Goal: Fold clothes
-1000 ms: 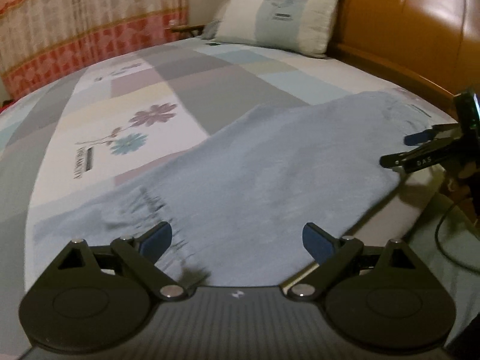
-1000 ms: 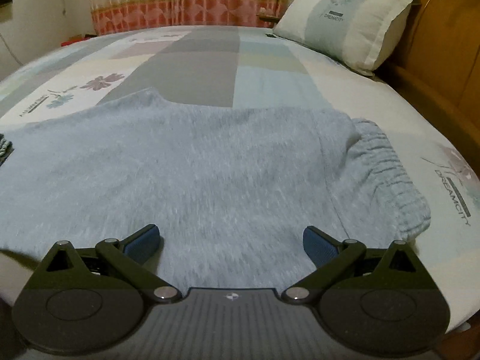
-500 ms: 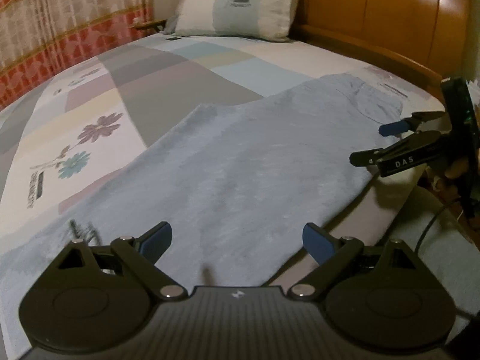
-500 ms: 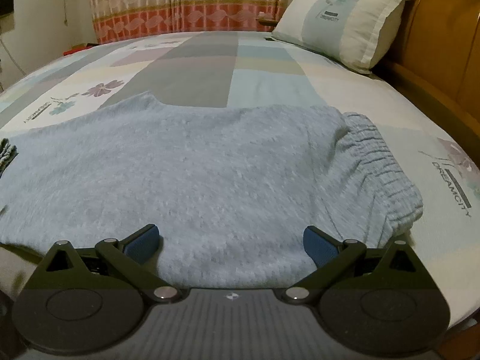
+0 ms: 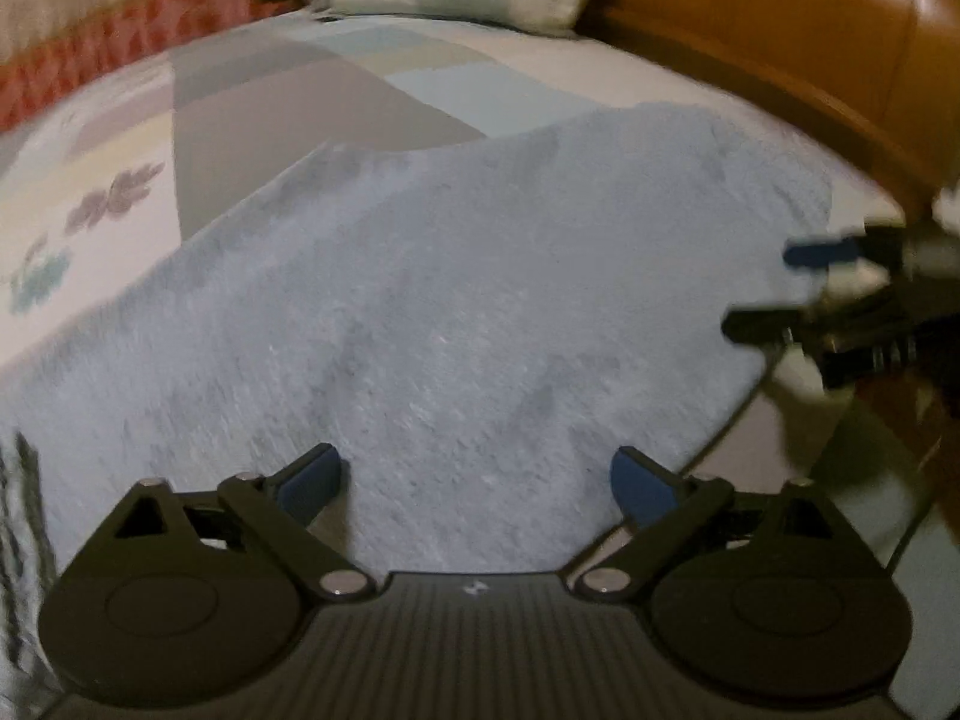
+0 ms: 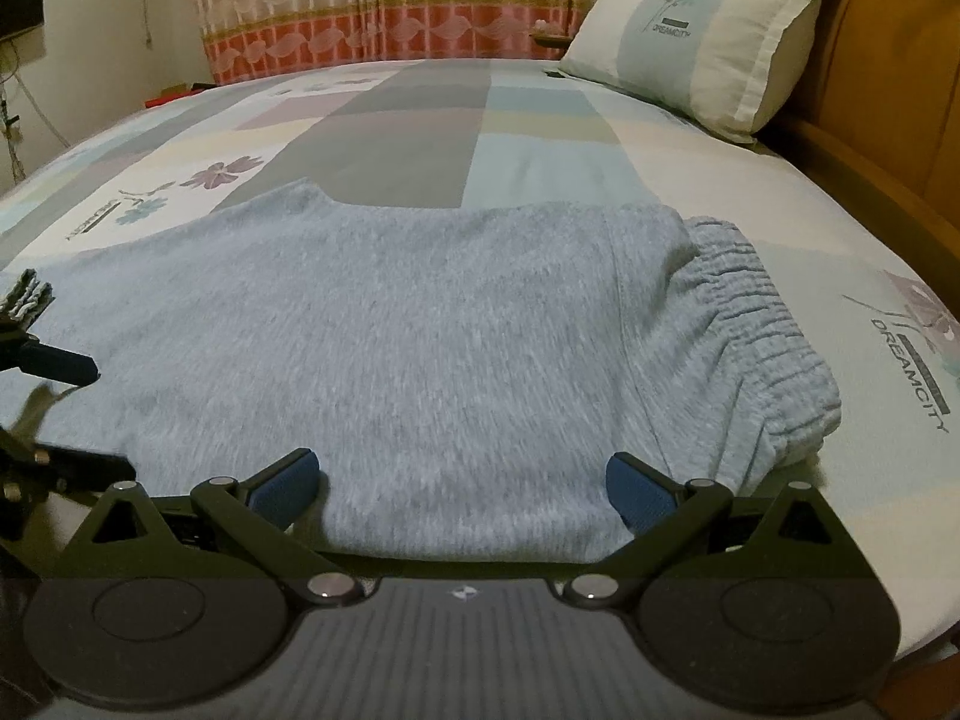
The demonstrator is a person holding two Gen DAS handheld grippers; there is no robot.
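A light blue fleece garment (image 5: 456,276) lies flat across the near side of the bed. Its ribbed elastic waistband (image 6: 756,330) is at the right end, and a striped cuff (image 6: 24,294) shows at the far left. My left gripper (image 5: 474,477) is open over the garment's near edge, with only fabric between its blue pads. My right gripper (image 6: 462,480) is open too, low over the same near edge (image 6: 456,534) just left of the waistband. Each gripper shows in the other's view: the right gripper (image 5: 774,288) at the right, the left gripper (image 6: 72,414) at the left.
The patchwork bed sheet (image 6: 420,114) stretches away behind the garment. A pillow (image 6: 696,42) leans on the wooden headboard (image 6: 888,78) at the back right. A curtain (image 6: 384,0) hangs beyond the bed. The bed's edge and floor lie right of the left gripper (image 5: 870,480).
The left gripper has swung right along the garment's edge, so the cuff left its centre view. The right gripper has come closer to the near edge. Both stay open.
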